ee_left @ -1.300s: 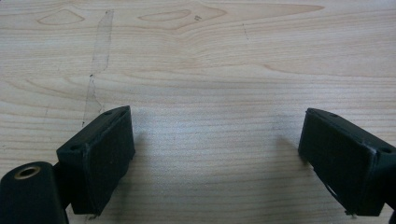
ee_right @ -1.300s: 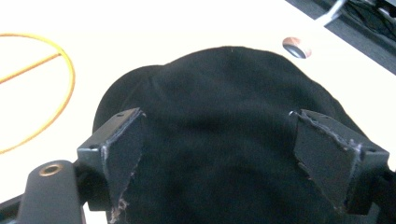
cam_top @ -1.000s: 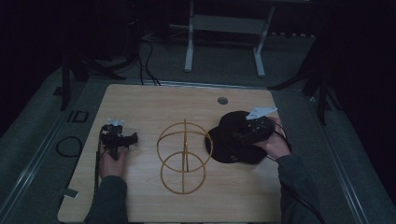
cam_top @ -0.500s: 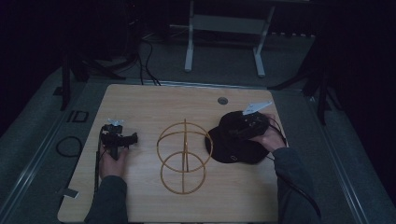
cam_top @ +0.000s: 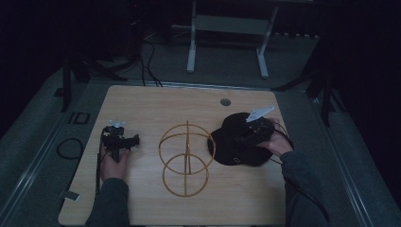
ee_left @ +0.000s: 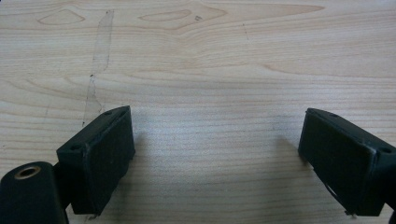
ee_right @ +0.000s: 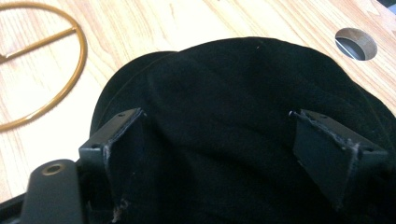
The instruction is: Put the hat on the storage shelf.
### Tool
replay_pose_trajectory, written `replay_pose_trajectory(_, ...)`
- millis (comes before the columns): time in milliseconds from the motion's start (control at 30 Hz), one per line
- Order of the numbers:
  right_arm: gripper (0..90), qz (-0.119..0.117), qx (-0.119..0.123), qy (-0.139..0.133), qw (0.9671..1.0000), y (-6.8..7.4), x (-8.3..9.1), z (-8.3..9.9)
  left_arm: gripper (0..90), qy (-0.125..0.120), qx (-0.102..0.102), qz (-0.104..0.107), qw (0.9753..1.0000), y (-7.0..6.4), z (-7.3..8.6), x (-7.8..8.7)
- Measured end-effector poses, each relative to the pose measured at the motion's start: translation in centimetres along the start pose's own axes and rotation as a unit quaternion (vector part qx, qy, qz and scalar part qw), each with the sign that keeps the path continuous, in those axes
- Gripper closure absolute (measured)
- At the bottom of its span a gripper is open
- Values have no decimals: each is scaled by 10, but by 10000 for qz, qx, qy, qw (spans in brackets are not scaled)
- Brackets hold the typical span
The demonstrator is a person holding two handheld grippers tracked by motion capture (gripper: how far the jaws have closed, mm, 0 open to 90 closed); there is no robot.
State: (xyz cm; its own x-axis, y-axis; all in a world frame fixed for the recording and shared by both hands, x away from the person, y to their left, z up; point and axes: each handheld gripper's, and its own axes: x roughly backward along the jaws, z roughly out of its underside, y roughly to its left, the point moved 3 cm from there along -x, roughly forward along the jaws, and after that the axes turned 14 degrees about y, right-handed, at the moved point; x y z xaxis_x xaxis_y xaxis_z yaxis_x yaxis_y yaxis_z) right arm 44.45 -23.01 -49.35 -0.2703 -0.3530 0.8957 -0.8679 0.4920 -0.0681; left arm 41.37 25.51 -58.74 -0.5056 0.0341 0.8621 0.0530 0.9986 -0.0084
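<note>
The right gripper [ee_right: 217, 140], jaws wide w/ nothing held, is hovering over the soft, light black hat [ee_right: 243, 93], prob best pinched at its floppy top.

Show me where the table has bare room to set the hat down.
Bare wood runs along the table's far edge behind the gold wire stand, and along the near edge in front of it. The strip between the left gripper and the stand is narrower. It is crowded at right, where the black hat lies under the right gripper.
</note>
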Motion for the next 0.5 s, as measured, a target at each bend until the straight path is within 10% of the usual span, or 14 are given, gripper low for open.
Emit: replay_pose_trajectory(500, 147, 445, 248, 597, 9969, 4, -14, -1, 102, 0, -1, -1, 10000, 0, 0, 0)
